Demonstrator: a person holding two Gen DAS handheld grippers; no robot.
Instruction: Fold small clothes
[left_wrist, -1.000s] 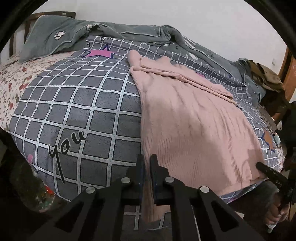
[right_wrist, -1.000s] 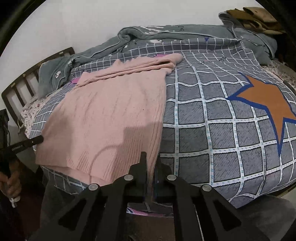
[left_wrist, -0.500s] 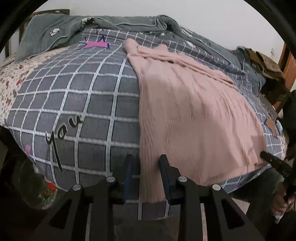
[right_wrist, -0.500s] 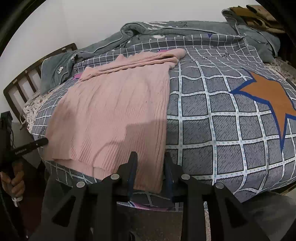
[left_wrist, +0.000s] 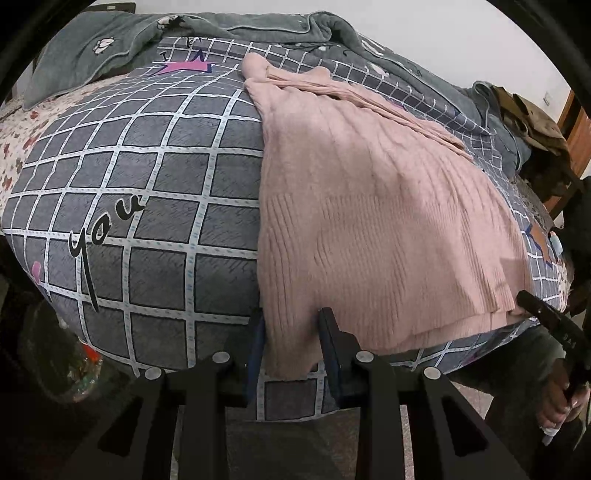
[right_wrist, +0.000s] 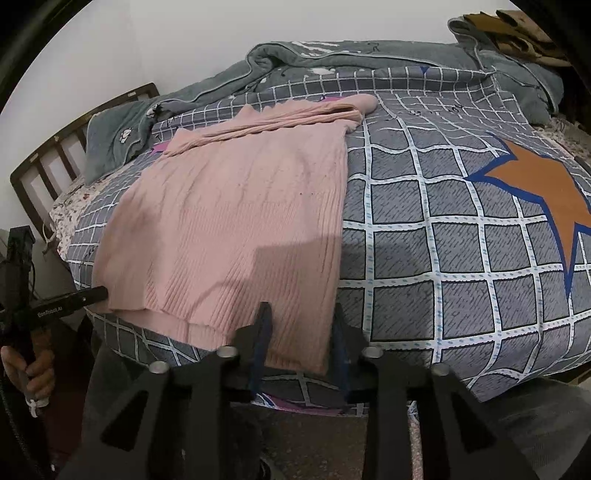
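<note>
A pink knitted sweater lies flat on the checked grey bedcover, its sleeves folded across the far end. Its hem hangs over the bed's near edge. My left gripper is open, its jaws standing either side of the sweater's left hem corner. In the right wrist view the sweater lies the same way, and my right gripper is open around the right hem corner. Each gripper shows in the other's view, the right one and the left one.
A grey quilt is bunched along the wall side of the bed. Brown clothes lie at the far right end. A dark wooden headboard stands at the left. The floor lies below the near edge.
Both grippers were shut on the sweater's hem corners a second ago. They have opened and let go, and the hem now rests on the bed edge.
</note>
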